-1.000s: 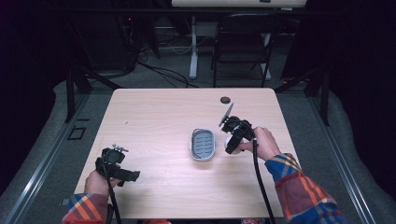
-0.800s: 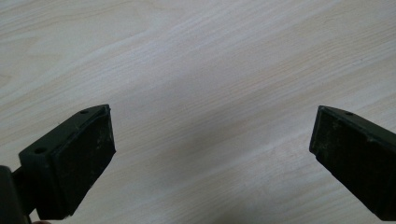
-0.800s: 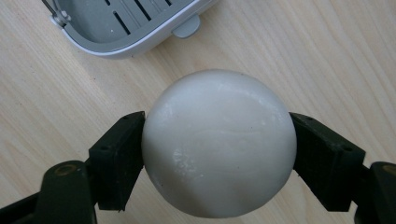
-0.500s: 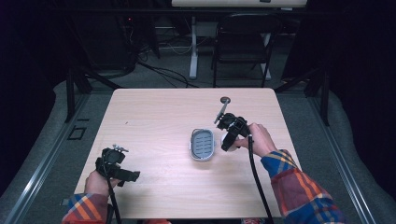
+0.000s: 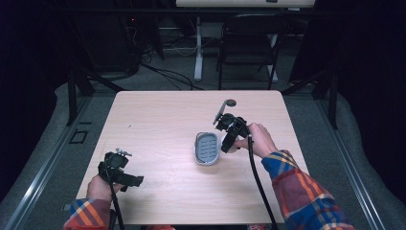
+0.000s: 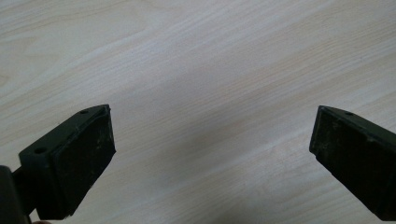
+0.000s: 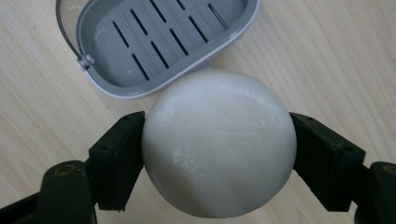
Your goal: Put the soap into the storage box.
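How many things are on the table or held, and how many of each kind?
Soap dish: 1
White soap bar, held in the right gripper: 1
Grippers, with the left gripper open over bare table: 2
Total: 4

There was one table [image 5: 158, 120], and on it lay one grey soap dish [image 5: 207, 148]. One white bar of soap [image 7: 219, 142] was in sight. Two grippers were there, one left [image 5: 125, 178] and one right [image 5: 227, 139]. One small dark round thing [image 5: 231, 102] sat near the table's far edge. One chair [image 5: 249, 40] stood behind.
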### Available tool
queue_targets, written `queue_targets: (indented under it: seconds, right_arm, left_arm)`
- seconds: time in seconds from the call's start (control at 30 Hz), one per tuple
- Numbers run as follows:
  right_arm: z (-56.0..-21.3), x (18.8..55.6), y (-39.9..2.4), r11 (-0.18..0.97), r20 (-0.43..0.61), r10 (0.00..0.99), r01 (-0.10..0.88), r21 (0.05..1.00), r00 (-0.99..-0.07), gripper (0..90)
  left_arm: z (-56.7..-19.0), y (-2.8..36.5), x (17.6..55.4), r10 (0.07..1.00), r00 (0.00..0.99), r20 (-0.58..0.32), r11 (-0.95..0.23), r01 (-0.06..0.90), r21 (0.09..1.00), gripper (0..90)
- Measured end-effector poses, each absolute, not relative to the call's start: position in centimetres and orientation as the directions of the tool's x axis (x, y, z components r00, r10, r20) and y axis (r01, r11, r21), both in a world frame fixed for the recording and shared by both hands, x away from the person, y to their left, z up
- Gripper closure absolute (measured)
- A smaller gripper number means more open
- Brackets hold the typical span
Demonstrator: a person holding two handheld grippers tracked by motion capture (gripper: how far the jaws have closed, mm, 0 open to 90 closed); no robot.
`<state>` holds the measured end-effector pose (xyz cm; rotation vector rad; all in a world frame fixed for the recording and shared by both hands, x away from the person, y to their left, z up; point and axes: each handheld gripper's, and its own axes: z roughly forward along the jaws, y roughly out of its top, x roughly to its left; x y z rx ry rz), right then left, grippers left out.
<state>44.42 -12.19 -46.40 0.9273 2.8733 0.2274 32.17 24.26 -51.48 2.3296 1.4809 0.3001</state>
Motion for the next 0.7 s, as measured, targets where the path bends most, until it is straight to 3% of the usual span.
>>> queue_targets:
  seconds: [0.7]
  right_arm:
    - [-45.9, 45.4, -9.2, 0.836, -0.061, 0.539, 0.525, 0.161, -0.84, 22.5]
  left_arm:
    - [-51.5, 24.3, 32.1, 0.905, 0.425, -0.01, -0.385, 0.831, 0.401, 0.0]
